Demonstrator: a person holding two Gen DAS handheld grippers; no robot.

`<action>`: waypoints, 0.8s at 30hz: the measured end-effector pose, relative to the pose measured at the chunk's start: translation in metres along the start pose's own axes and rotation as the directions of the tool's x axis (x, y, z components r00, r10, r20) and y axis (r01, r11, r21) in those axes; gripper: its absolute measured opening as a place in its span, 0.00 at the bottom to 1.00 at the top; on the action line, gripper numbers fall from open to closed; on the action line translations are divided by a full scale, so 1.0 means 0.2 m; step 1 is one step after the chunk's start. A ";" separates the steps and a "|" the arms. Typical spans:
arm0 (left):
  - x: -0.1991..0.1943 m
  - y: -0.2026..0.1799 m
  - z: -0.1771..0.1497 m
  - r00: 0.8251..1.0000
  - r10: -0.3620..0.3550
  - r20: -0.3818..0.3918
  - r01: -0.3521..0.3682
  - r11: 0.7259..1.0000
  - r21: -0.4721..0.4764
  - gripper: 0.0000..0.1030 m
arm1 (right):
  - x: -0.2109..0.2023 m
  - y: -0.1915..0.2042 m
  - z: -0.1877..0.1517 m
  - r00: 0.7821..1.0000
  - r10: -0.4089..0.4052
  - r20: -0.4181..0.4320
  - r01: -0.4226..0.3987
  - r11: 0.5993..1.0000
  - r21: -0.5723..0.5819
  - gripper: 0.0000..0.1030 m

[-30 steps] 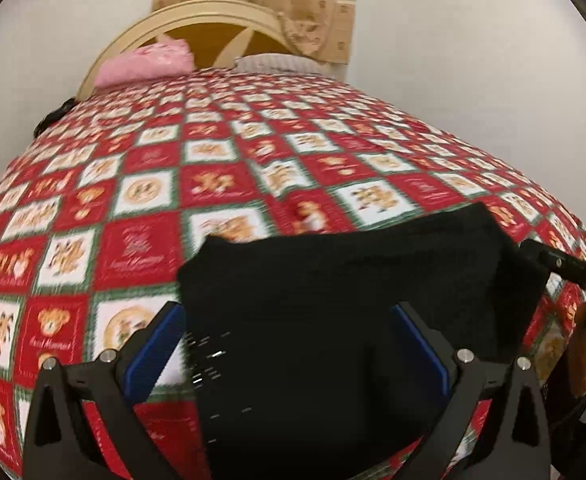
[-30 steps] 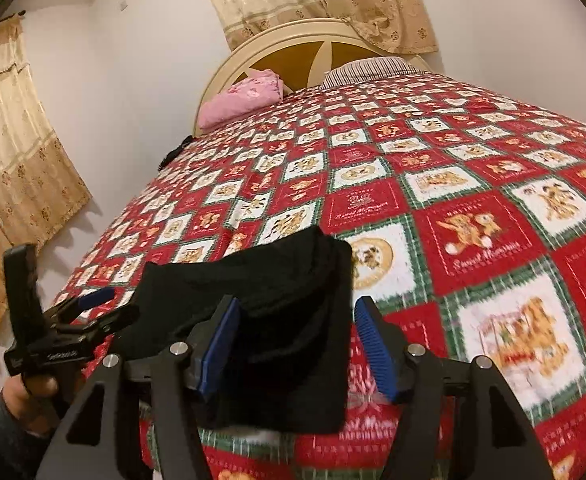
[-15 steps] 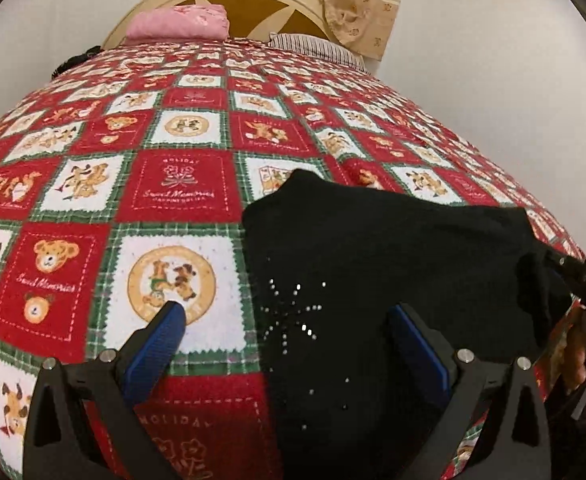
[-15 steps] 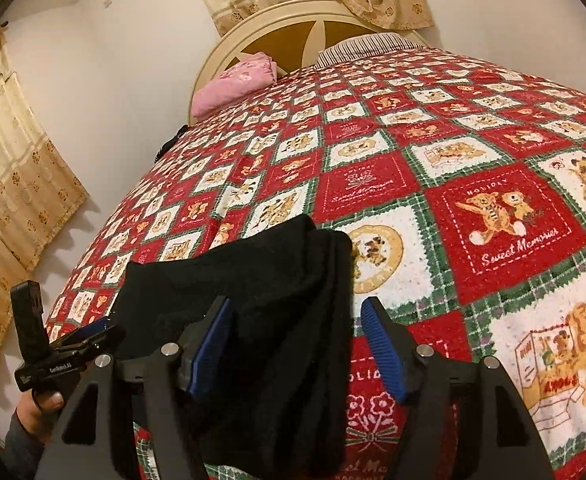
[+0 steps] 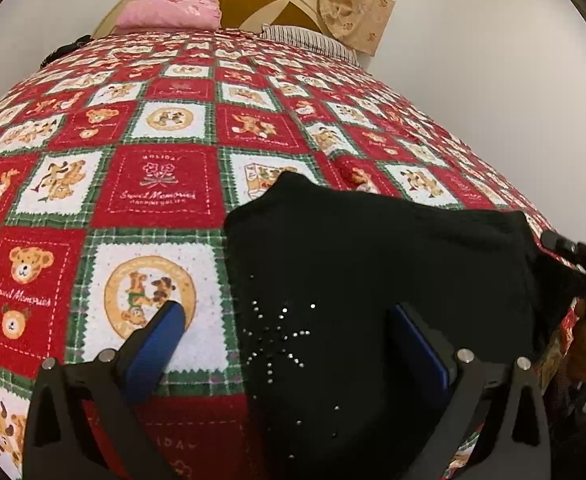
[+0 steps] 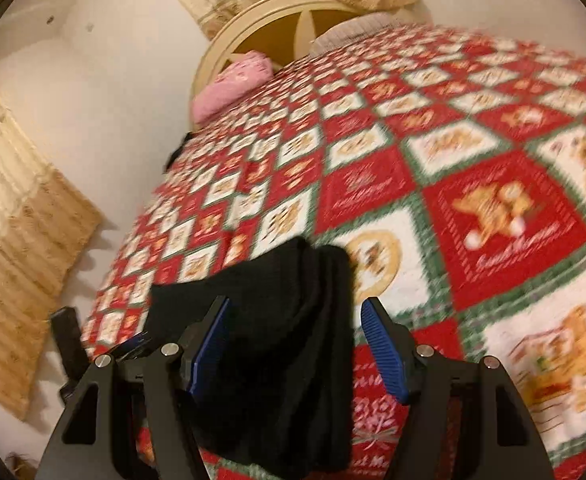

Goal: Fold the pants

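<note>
Pants (image 5: 373,280), black, bundled in several layers near the foot edge of the bed (image 5: 165,192), at about 5 o'clock in the left view and 7 o'clock in the right view. Rhinestone star faces up on the top layer.

Left tongs (image 5: 289,344): spread wide, nothing pinched; one pad over the quilt, the other over the fabric. Right tongs (image 6: 293,344): also spread, straddling the stacked fold edge, holding nothing. Contact with the cloth cannot be told. Right view is motion-blurred.

Risks, as judged:
- Bundle sits close to the edge; a push toward 6 o'clock could tip it off.
- Layers look loose and uneven; pinching only the top one would peel the fold open.
- Soft quilt may ruck up and get caught in the pinch.
</note>
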State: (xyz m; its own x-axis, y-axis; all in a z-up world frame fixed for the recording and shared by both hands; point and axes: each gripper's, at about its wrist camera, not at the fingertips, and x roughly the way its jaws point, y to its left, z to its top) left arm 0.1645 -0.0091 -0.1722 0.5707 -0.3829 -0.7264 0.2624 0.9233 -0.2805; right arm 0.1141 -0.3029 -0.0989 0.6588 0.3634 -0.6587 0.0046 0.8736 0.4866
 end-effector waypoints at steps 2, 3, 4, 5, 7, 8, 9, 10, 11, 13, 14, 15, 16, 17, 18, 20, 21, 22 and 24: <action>0.00 0.00 0.00 1.000 0.000 0.002 0.000 1.000 0.002 1.00 | 0.03 0.05 0.00 0.999 -0.008 -0.034 0.008 1.000 -0.017 0.66; 0.00 0.00 0.00 1.000 0.000 0.001 0.000 1.000 0.003 1.00 | 0.04 0.08 -0.01 0.999 -0.029 -0.044 0.028 0.999 -0.041 0.66; 0.00 0.00 0.00 1.000 0.000 0.000 0.000 1.000 0.002 1.00 | 0.05 0.10 -0.02 0.997 -0.068 -0.049 0.064 0.995 -0.073 0.66; 0.00 0.00 0.00 1.000 -0.002 -0.001 0.002 1.000 0.000 1.00 | 0.06 0.11 -0.04 0.990 -0.125 -0.060 0.118 0.987 -0.113 0.66; 0.01 0.01 0.00 1.000 -0.014 -0.006 0.014 1.000 -0.002 1.00 | 0.05 0.06 -0.06 0.989 -0.128 -0.074 0.120 0.988 -0.093 0.66; 0.01 0.02 0.01 1.000 -0.030 -0.008 0.030 1.000 -0.004 1.00 | 0.04 0.04 -0.07 0.991 -0.107 -0.074 0.101 0.991 -0.085 0.66; 0.01 0.02 0.01 0.999 -0.037 -0.009 0.037 0.999 -0.008 1.00 | 0.03 0.02 -0.08 0.994 -0.078 -0.073 0.072 0.994 -0.078 0.66; 0.01 0.02 0.01 0.999 -0.040 -0.010 0.040 0.999 -0.008 1.00 | 0.02 0.00 -0.08 0.996 -0.057 -0.069 0.053 0.996 -0.068 0.66; 0.01 0.01 0.01 0.999 -0.040 -0.012 0.040 0.999 -0.003 1.00 | 0.02 -0.03 -0.09 0.997 -0.029 -0.069 0.025 0.998 -0.052 0.65; 0.02 -0.01 0.02 0.999 -0.039 -0.020 0.039 0.999 0.020 1.00 | 0.03 -0.03 -0.10 0.997 -0.007 -0.079 0.004 0.999 -0.048 0.57; 0.03 -0.02 0.02 0.999 -0.044 -0.028 0.045 0.998 0.034 1.00 | 0.04 -0.03 -0.10 0.996 0.007 -0.084 -0.012 0.999 -0.048 0.55; 0.03 -0.03 0.02 0.998 -0.051 -0.033 0.052 0.998 0.039 1.00 | 0.06 -0.04 -0.11 0.996 0.019 -0.088 -0.023 0.999 -0.047 0.51; 0.03 -0.03 0.03 0.997 -0.062 -0.038 0.063 0.997 0.039 1.00 | 0.07 -0.05 -0.11 0.995 0.033 -0.090 -0.037 0.998 -0.043 0.47; 0.03 -0.02 0.03 0.997 -0.073 -0.036 0.074 0.997 0.033 0.98 | 0.07 -0.07 -0.11 0.994 0.058 -0.090 -0.061 0.998 -0.028 0.45; 0.03 -0.02 0.03 0.996 -0.083 -0.034 0.084 0.996 0.032 0.96 | 0.07 -0.07 -0.11 0.993 0.079 -0.090 -0.080 0.997 -0.016 0.38; 0.01 -0.01 0.02 0.994 -0.110 -0.022 0.111 0.993 0.031 0.85 | 0.05 -0.08 -0.11 0.985 0.144 -0.096 -0.143 0.990 0.014 0.31; 0.00 -0.01 0.02 0.991 -0.131 -0.022 0.132 0.991 0.032 0.72 | 0.04 -0.07 -0.11 0.985 0.146 -0.094 -0.147 0.989 0.004 0.30; 0.00 -0.01 0.02 0.989 -0.145 -0.021 0.146 0.989 0.035 0.65 | 0.02 -0.04 -0.12 0.986 0.140 -0.093 -0.142 0.990 -0.013 0.29; -0.01 0.00 0.01 0.984 -0.179 -0.016 0.179 0.983 0.030 0.45 | -0.01 0.01 -0.13 0.987 0.132 -0.086 -0.137 0.989 -0.059 0.28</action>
State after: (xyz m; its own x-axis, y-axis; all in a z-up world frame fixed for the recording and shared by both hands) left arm 0.1645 -0.0087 -0.1685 0.5025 -0.5412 -0.6742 0.3839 0.8384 -0.3869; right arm 0.0933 -0.2935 -0.1104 0.5862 0.5020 -0.6359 -0.1301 0.8330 0.5377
